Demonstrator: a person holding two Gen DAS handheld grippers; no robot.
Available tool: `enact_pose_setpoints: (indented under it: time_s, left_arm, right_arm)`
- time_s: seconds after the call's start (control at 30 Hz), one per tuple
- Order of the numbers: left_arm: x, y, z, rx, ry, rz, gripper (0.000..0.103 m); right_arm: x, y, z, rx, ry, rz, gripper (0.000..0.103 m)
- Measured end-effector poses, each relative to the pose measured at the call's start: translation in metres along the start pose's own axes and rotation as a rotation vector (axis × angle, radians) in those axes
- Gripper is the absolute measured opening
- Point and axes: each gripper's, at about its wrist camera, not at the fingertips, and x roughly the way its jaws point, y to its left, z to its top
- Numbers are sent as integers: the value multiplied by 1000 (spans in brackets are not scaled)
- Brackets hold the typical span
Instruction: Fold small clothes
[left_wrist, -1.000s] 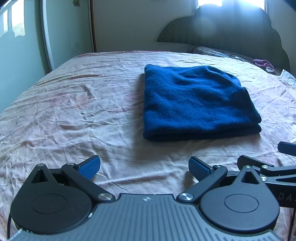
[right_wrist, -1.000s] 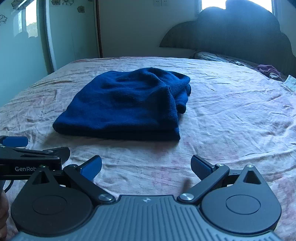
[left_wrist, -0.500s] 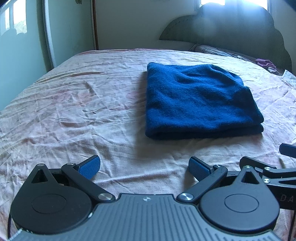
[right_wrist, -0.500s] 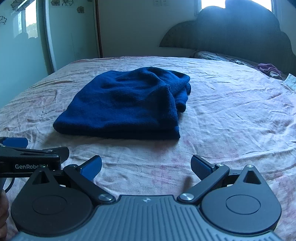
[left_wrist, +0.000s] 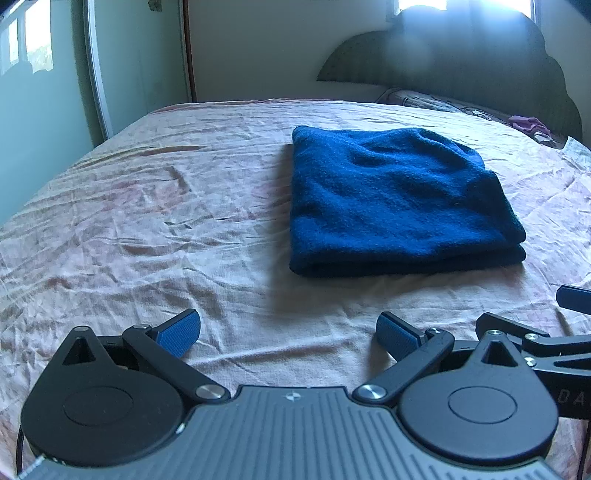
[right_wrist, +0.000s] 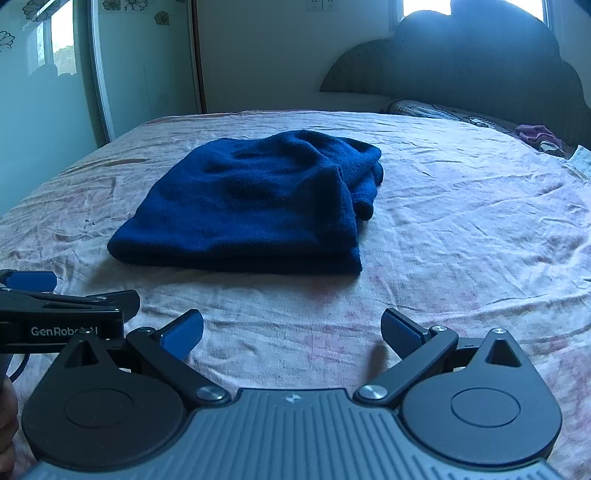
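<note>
A dark blue fleece garment (left_wrist: 395, 199) lies folded into a thick rectangle on the bed, its folded edge toward me; in the right wrist view the garment (right_wrist: 255, 206) sits ahead and left, with loose layers bunched at its far right corner. My left gripper (left_wrist: 288, 332) hangs open over bare sheet, short of the garment and left of it. My right gripper (right_wrist: 291, 334) is also open with nothing between its fingers, a little back from the garment's near edge. Each gripper shows at the edge of the other's view.
The wrinkled pink bedsheet (left_wrist: 147, 229) covers the bed. A dark headboard (right_wrist: 480, 62) and a patterned pillow (right_wrist: 436, 110) stand at the far end, with a purple cloth (right_wrist: 535, 134) at the far right. Glass sliding doors (right_wrist: 48, 74) line the left wall.
Both grippers have drawn back slightly and stay open. The folded garment has not moved on the sheet.
</note>
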Motion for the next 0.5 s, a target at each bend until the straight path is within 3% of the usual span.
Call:
enact_pose_setpoints:
  time_s: [0.5]
  left_arm:
    - [-1,1,0,4,-5,7,102]
  right_arm:
    - [-1,-1,0,2,-3,1,103]
